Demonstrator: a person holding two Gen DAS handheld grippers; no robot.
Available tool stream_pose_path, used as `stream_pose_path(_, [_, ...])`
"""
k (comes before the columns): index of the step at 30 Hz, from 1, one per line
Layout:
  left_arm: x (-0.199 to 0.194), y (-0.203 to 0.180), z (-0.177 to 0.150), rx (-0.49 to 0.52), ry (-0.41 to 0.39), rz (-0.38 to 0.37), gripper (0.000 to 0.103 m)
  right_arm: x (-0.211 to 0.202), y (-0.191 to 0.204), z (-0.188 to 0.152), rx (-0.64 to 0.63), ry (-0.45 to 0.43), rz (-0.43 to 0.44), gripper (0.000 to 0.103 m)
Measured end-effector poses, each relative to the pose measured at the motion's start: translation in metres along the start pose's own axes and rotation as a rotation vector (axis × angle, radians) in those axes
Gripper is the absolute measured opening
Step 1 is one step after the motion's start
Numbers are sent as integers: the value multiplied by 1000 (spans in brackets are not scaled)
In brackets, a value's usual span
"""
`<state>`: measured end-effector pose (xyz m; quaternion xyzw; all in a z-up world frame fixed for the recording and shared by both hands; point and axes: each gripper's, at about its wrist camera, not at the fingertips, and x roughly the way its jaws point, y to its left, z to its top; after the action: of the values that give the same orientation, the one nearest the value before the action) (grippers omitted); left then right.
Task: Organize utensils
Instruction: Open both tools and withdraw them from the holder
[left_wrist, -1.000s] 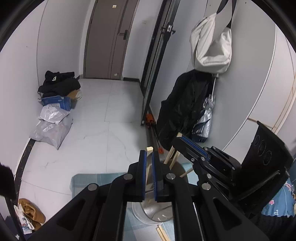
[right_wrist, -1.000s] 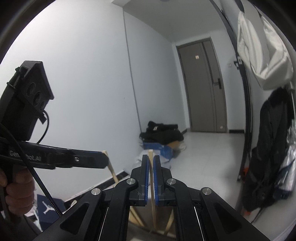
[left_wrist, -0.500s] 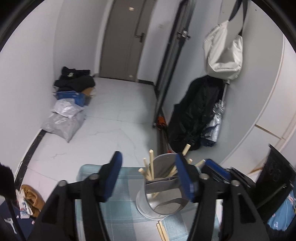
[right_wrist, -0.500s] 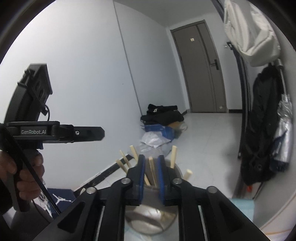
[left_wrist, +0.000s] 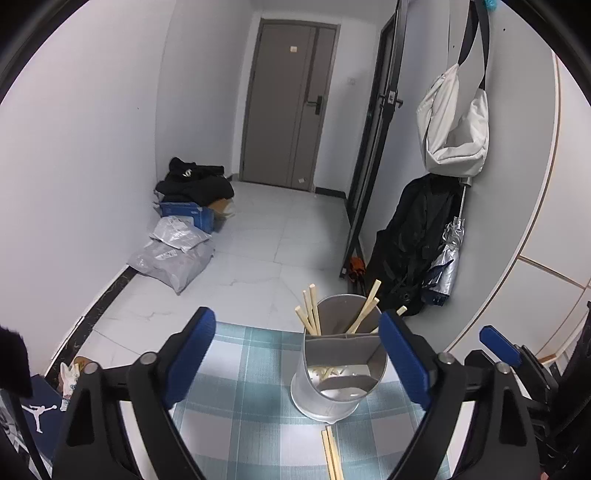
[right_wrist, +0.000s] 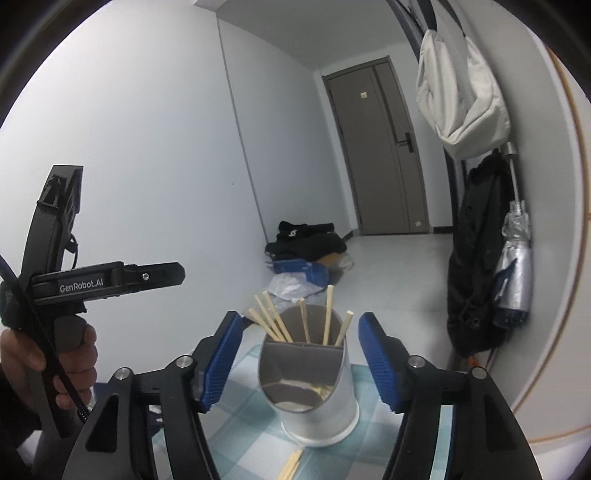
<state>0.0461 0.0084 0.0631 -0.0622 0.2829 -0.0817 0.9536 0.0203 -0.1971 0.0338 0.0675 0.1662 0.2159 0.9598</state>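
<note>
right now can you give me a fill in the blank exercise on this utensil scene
1. The wooden chopsticks stand upright in a silver ____.
2. The holder rests on a blue and white ____ cloth.
3. More chopsticks lie flat on the cloth, ____ the holder.
4. Neither the left claw nor the right claw holds anything; both are ____.

Missing words: holder; checked; outside; opening
</note>
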Motion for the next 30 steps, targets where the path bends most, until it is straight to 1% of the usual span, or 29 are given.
stream_pose_path(3, [-8, 0, -6, -13, -9, 1, 93, -13, 8, -4, -12, 4, -22, 70])
stream_pose_path(5, [-13, -1, -11, -20, -15, 4, 93, -20, 12, -5, -9, 2, -21, 72])
stream_pose_path(7, [-17, -3, -15, -20, -25, 10, 94, -25, 15, -7, -11, -2, -28, 77])
stream_pose_path(10, [-20, -4, -22, -21, -31, 7, 99, -31, 22, -11, -28, -10, -53, 80])
stream_pose_path(12, [-21, -3, -27, -24, -30, -3, 99, -33, 24, -15, -40, -8, -67, 81])
stream_pose_path(15, [-21, -4, -36, -6, -30, 13, 100, -33, 25, -22, -27, 8, -72, 84])
stream_pose_path(18, [-19, -5, -47, 6, -32, 26, 100, -32, 23, -30, -9, 21, -77, 84])
stream_pose_path(22, [-14, -2, -57, -1, -25, 42, 100, -27, 20, -43, 5, 64, -107, 85])
stream_pose_path(25, [-10, 2, -66, -28, -30, 23, 100, -22, 15, -53, 25, 108, -115, 85])
stream_pose_path(27, [-6, 5, -71, -41, -16, 10, 100, -18, 11, -58, 32, 138, -130, 85])
stream_pose_path(30, [1, 5, -75, -32, -3, 22, 100, -14, 4, -66, 55, 177, -149, 85])
